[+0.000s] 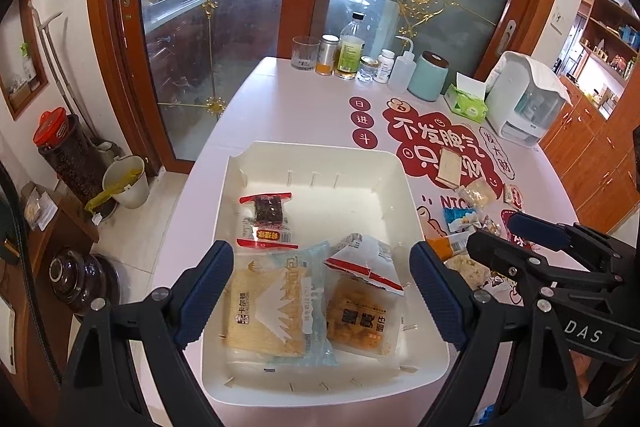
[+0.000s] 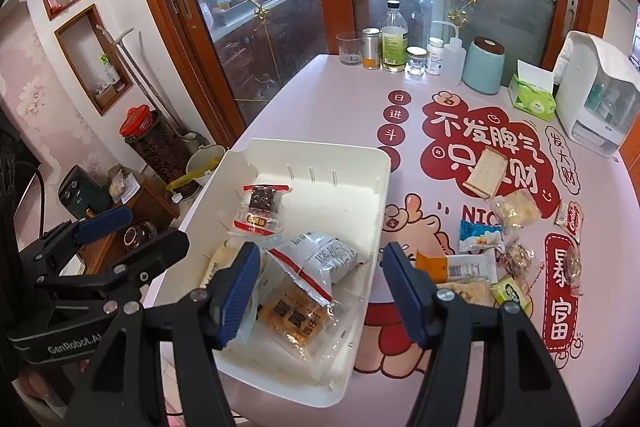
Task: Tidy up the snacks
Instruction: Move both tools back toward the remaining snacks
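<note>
A white tray (image 1: 320, 155) (image 2: 380, 179) sits on the table's left part. In it lie a dark cake packet (image 1: 266, 219) (image 2: 260, 209), a pale blue cracker packet (image 1: 276, 311), and an orange noodle packet (image 1: 360, 311) (image 2: 296, 319) with a silver packet (image 2: 328, 253) on it. Several loose snacks (image 2: 500, 251) (image 1: 464, 215) lie on the table right of the tray. My left gripper (image 1: 320, 287) is open and empty above the tray's near part. My right gripper (image 2: 320, 291) is open and empty over the tray's right side.
Bottles, jars and a glass (image 2: 396, 43) stand along the far edge, with a teal canister (image 2: 484, 65), a tissue box (image 2: 532, 95) and a white appliance (image 2: 600, 95). The table's left edge drops to the floor, where jars and a bucket (image 1: 124, 183) stand.
</note>
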